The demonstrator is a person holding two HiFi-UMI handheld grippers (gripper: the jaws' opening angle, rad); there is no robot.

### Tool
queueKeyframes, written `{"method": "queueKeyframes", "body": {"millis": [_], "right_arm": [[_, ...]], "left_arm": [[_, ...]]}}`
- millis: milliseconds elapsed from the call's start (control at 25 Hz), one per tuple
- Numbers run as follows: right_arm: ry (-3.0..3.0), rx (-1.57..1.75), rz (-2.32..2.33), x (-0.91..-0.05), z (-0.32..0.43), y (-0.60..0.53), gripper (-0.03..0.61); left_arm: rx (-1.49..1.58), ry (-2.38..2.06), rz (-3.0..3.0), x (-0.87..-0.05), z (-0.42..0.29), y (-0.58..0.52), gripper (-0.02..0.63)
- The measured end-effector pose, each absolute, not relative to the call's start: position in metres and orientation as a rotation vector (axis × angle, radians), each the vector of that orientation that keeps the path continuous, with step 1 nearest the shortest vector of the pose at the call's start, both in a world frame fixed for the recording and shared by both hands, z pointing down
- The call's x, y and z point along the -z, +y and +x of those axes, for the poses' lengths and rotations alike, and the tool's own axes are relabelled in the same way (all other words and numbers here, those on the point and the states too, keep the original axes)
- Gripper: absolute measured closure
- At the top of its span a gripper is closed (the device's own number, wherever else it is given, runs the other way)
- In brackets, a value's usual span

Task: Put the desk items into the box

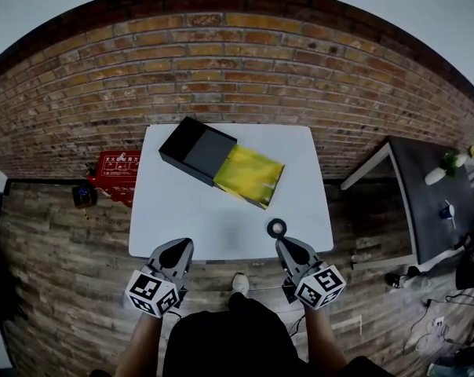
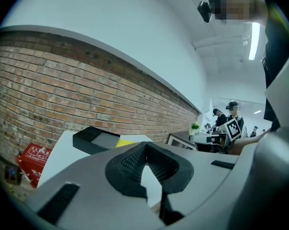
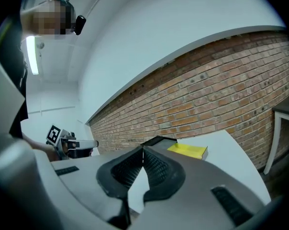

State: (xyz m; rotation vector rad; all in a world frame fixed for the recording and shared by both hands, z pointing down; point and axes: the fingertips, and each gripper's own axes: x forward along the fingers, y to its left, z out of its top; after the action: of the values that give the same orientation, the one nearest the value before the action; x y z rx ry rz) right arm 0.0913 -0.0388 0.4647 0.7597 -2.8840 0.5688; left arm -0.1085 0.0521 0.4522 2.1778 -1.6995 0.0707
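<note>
On the white table (image 1: 221, 218) lies a black box (image 1: 196, 149) with its yellow drawer (image 1: 249, 176) slid out to the right. A small black ring, like a tape roll (image 1: 276, 227), sits near the table's front edge. My left gripper (image 1: 182, 246) hovers at the front edge on the left, shut and empty. My right gripper (image 1: 286, 244) is at the front edge just below the ring, also shut and empty. In the left gripper view the jaws (image 2: 144, 146) meet, with the box (image 2: 94, 139) beyond them. The right gripper view shows closed jaws (image 3: 143, 149) and the yellow drawer (image 3: 187, 150) ahead.
A brick wall (image 1: 221, 61) runs behind the table. A red case (image 1: 115, 171) and a small dark device (image 1: 83, 195) lie on the wooden floor to the left. A dark desk (image 1: 429, 195) with small items stands to the right. People stand in the background (image 2: 230, 116).
</note>
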Motion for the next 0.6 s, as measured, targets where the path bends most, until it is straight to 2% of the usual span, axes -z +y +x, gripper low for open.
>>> {"method": "queueKeyframes", "body": {"millis": [600], "right_arm": [[-2.756, -0.533, 0.566, -0.529, 0.109, -0.107, 0.557]], "left_arm": [[-0.118, -1.747, 2.093, -0.471, -0.081, -0.015, 0.600]]}}
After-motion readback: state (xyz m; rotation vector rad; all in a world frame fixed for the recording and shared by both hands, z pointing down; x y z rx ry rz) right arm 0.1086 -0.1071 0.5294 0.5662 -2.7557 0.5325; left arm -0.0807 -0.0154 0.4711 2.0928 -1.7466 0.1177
